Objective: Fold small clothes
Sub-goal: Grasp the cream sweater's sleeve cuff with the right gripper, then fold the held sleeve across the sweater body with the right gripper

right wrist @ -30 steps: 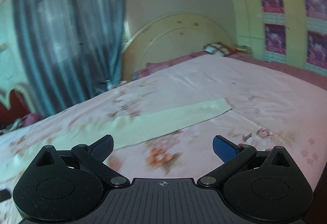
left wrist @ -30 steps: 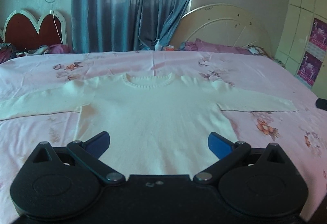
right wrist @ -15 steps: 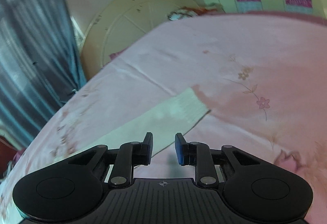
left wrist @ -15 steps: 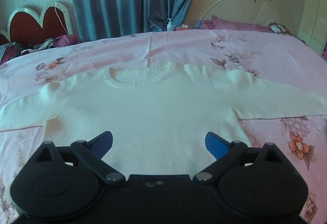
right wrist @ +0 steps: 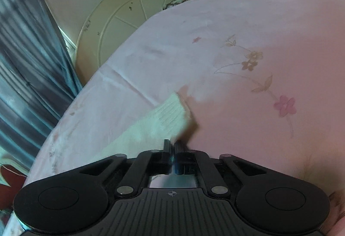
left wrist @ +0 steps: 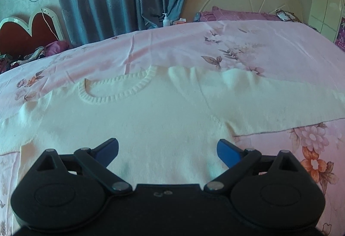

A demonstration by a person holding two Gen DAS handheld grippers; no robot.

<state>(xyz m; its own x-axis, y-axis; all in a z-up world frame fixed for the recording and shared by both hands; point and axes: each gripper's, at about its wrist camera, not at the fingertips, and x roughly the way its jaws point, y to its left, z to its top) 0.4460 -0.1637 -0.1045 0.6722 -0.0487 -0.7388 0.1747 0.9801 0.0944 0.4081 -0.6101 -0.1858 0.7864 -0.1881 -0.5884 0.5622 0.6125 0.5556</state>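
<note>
Sleeve-fold step: right claw (right wrist: 173,145) pinches the sweater (left wrist: 161,124) cuff (at 12 o'clock); left claw (left wrist: 167,148) hangs wide, empty; next, carry the cuff across the body.

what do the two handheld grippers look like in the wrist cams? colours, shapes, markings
Both match: black plastic, two round lobes with disc recesses, scissor linkage arms on silver pivot pins, blue pads on the fingers. The left gripper has a smooth body. The right gripper has a ribbed body with a small crosshair mark. No cables, hands or sleeves visible.
</note>
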